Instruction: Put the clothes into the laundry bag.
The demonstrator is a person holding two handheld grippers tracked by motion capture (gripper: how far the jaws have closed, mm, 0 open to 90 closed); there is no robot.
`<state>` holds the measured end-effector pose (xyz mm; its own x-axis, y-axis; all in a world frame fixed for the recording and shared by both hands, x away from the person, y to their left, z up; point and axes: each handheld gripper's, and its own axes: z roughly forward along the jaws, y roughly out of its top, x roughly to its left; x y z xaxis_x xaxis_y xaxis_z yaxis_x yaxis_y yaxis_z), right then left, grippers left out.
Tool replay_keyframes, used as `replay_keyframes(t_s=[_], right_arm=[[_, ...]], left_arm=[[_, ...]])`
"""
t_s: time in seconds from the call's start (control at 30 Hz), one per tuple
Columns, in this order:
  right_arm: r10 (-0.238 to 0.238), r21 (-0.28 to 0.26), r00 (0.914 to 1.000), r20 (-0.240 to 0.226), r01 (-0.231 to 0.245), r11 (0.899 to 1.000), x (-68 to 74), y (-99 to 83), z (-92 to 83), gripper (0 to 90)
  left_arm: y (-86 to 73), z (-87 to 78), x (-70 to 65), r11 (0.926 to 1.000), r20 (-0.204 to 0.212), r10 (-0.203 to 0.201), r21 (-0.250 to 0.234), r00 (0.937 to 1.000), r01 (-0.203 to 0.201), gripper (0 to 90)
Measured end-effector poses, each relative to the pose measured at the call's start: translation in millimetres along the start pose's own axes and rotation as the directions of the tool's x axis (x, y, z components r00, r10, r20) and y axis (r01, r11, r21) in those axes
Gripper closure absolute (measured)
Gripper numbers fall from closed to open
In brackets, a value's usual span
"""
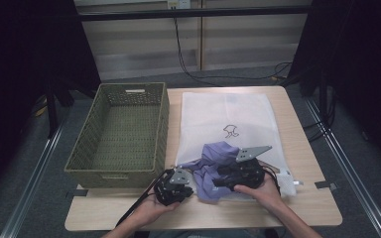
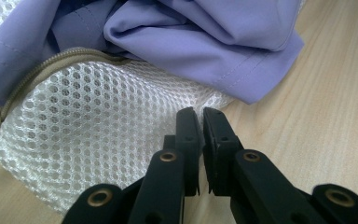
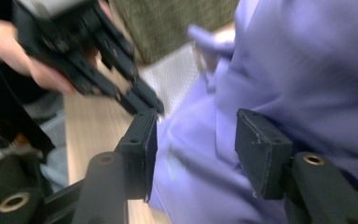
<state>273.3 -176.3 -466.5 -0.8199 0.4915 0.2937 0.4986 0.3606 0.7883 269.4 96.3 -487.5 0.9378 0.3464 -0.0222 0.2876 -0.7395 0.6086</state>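
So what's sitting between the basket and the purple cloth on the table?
In the high view, a corner of the white mesh bag lies between the basket and the purple cloth, plus a strip of bare table.

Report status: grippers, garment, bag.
Left gripper shut at the mesh laundry bag edge. Right gripper open over the purple garment. Garment half out of the zipper mouth. Nothing blocking.

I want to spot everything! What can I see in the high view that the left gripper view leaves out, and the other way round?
High view: the green woven basket, the left hand, the right hand and the right gripper. Left gripper view: a beige zipper and tiny mesh holes up close. Both: the purple cloth, the white mesh bag, the wooden table and the left gripper.
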Motion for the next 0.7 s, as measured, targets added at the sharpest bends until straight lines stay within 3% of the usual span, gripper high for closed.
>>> replay_keyframes(t_s=[0.13, 0.27, 0.3, 0.4, 0.47, 0.53, 0.6, 0.7], right_arm=[[0.006, 0.039, 1.0000, 0.004, -0.007, 0.999, -0.1, -6.4, 11.0, 45.9], [0.008, 0.019, 0.9999, 0.011, -0.008, 1.000, -0.2, -12.1, 17.8, 43.5], [-0.003, 0.018, 0.9999, 0.012, 0.003, 1.000, 0.5, -13.5, 19.6, 43.8], [-0.012, 0.047, 0.9999, 0.002, 0.012, 0.999, 3.0, -17.3, 26.3, 41.5], [-0.019, 0.087, 0.9998, 0.001, 0.019, 0.996, 5.1, -20.6, 32.2, 40.9], [-0.024, 0.093, 0.9997, 0.004, 0.024, 0.995, 7.0, -21.5, 34.4, 38.1], [-0.020, 0.103, 0.9998, 0.000, 0.020, 0.995, 6.6, -19.9, 34.4, 37.7], [-0.024, 0.105, 0.9997, -0.005, 0.025, 0.994, 5.0, -20.7, 35.0, 37.3]], left_arm=[[0.0, 0.0, -0.3, 1.0000, 0.002, -0.001, -0.001, 1.0000, 0.001, 85.4], [0.6, 0.0, 0.6, 1.0000, 0.007, 0.009, 0.002, 0.9999, -0.009, 85.4], [0.7, 0.6, -0.6, 0.9999, 0.010, -0.008, -0.009, 0.9999, 0.008, 85.4], [0.5, 1.1, -0.9, 0.9998, 0.007, -0.014, -0.014, 0.9999, 0.014, 85.4], [1.4, -0.2, 1.1, 0.9999, 0.008, 0.010, 0.009, 0.9999, -0.010, 85.5], [1.5, 0.8, 0.1, 1.0000, 0.007, -0.003, -0.005, 1.0000, 0.003, 85.3], [2.4, -1.0, 0.6, 0.9998, 0.011, 0.005, 0.018, 0.9999, -0.005, 85.1], [2.4, 1.0, -0.4, 0.9988, 0.022, -0.042, -0.025, 0.9989, 0.042, 85.1]])
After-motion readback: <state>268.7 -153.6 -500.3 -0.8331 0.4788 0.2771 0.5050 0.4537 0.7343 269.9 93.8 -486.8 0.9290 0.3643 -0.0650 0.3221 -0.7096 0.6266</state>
